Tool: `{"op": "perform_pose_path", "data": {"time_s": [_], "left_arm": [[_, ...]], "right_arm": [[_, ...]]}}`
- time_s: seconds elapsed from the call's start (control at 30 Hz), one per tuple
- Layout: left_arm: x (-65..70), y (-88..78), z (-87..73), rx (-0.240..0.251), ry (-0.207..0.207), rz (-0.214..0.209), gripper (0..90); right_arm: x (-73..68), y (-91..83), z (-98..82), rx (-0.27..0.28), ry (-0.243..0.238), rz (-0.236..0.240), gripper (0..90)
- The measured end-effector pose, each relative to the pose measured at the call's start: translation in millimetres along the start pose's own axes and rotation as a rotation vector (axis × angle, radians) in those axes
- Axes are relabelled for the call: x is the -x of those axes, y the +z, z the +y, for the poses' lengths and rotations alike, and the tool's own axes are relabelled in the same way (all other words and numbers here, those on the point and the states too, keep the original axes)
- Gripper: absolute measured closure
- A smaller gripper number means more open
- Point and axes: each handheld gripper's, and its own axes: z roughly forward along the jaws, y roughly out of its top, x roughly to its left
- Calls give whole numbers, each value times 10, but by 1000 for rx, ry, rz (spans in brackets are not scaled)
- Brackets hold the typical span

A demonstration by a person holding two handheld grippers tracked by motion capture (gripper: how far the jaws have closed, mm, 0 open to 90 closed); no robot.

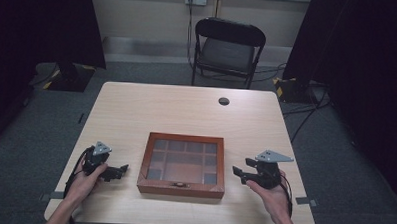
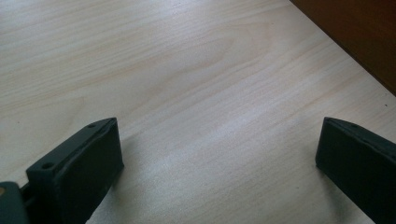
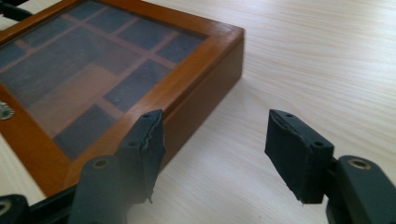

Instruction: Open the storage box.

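A wooden box [image 1: 182, 165] with a glass lid sits on the worktop [image 1: 136, 110], near my edge and between my two hands. Its lid is down. Through the glass I can see little square spaces inside. A small metal clasp [image 1: 181, 183] is on the side that faces me.

My left tool [image 1: 118, 171] rests just left of the box and points at it. Its jaws are spread wide with nothing between them, just bare wood below. In the left gripper view the box side [image 2: 359, 37] is off at the top right corner.

My right tool [image 1: 238, 172] is just right of the box and points at it too. Its jaws are also spread and hold nothing. In the right gripper view the box corner [image 3: 233, 35] is a little to the left of the gap.

Both tools look about as near. The box is a bit longer from left to right. I think the clasp is what I would go for first, and it lies between my hands.
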Motion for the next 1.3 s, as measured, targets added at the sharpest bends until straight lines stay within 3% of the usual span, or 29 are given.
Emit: {"op": "perform_pose_path", "data": {"time_s": [0.23, 0.43, 0.63, 1.1, 1.3], "left_arm": [[-1, -1, 0, 0, 1, -1, 0], [1, -1, 0, 0, 0, 0, 0], [-2, -1, 1, -1, 4, -1, 0], [-2, 3, 2, 0, 0, -5, 0], [-4, 6, 3, 1, 0, -10, 0]], "right_arm": [[-128, 11, 75, 7, -24, 47, 395], [-313, 53, 181, 7, -61, 123, 411], [-444, 101, 248, -3, -98, 167, 434], [-697, 286, 445, -7, -151, 250, 491], [-871, 432, 461, -47, -195, 304, 529]]}}
